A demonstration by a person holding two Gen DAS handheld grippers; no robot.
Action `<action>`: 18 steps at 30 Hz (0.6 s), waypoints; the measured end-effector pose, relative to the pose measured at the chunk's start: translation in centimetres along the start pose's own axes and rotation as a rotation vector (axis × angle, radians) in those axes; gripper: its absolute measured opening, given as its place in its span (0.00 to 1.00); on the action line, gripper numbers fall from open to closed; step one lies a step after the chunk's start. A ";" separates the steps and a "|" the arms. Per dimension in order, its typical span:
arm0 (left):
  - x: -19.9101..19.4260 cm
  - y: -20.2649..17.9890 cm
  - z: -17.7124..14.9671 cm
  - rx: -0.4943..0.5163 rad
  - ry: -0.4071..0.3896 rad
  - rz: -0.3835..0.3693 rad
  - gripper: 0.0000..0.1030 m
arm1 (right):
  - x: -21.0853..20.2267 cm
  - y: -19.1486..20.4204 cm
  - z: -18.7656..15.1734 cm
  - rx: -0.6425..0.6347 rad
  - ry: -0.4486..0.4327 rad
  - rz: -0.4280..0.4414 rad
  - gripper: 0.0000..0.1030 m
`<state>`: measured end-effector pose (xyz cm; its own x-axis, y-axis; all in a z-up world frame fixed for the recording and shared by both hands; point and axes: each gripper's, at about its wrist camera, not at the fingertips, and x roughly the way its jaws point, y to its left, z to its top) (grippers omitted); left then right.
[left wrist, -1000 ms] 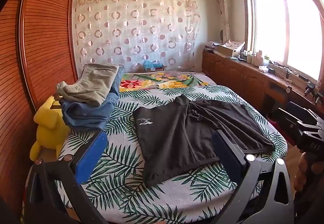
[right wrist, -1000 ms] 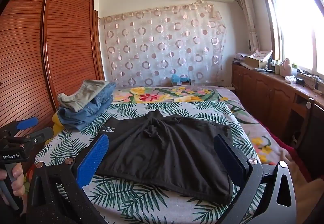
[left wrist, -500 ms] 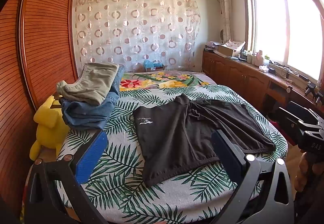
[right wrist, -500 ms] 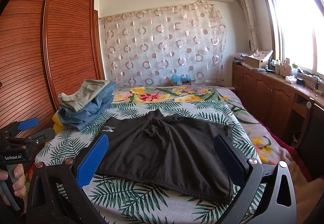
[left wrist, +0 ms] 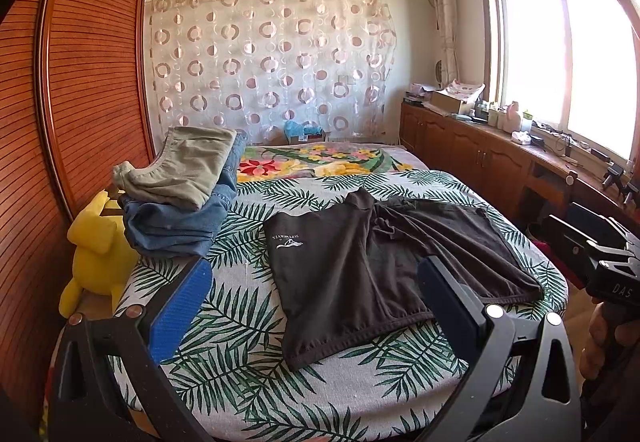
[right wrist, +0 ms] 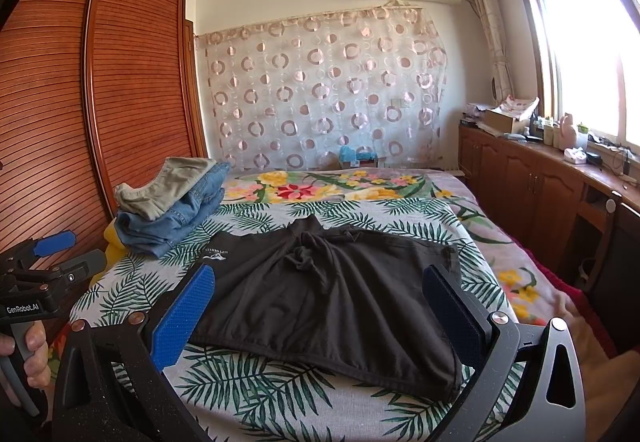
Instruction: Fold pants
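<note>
Black shorts (left wrist: 372,266) with a small white logo lie spread flat on the leaf-print bed, also in the right wrist view (right wrist: 336,298). My left gripper (left wrist: 312,294) is open and empty, held above the bed's near edge in front of the shorts' left leg. My right gripper (right wrist: 320,302) is open and empty, held in front of the shorts' near hem. Neither touches the cloth. The left gripper shows at the left edge of the right wrist view (right wrist: 36,274); the right gripper's body shows at the right edge of the left wrist view (left wrist: 600,254).
A stack of folded jeans and khaki pants (left wrist: 180,198) sits at the bed's far left, also in the right wrist view (right wrist: 172,202). A yellow plush toy (left wrist: 96,254) sits beside the wooden wardrobe (left wrist: 80,82). Wooden cabinets (left wrist: 500,162) with clutter run under the window on the right.
Almost nothing differs. Both grippers stay open and hover in nearly the same place; the shorts have not moved.
</note>
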<state>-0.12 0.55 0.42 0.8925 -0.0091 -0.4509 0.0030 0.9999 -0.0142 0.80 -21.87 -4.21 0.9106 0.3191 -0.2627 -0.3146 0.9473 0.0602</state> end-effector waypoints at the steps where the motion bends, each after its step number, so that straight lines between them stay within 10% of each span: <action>1: 0.0 0.0 0.0 -0.001 0.000 0.000 1.00 | 0.0 0.0 0.0 -0.001 0.000 0.000 1.00; 18: -0.3 -0.1 0.0 -0.002 -0.003 0.003 1.00 | 0.0 0.2 0.0 0.000 -0.005 0.001 1.00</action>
<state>-0.38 0.48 0.54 0.8938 -0.0059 -0.4484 -0.0007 0.9999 -0.0144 0.79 -21.69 -4.19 0.9118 0.3199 -0.2574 -0.3153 0.9471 0.0601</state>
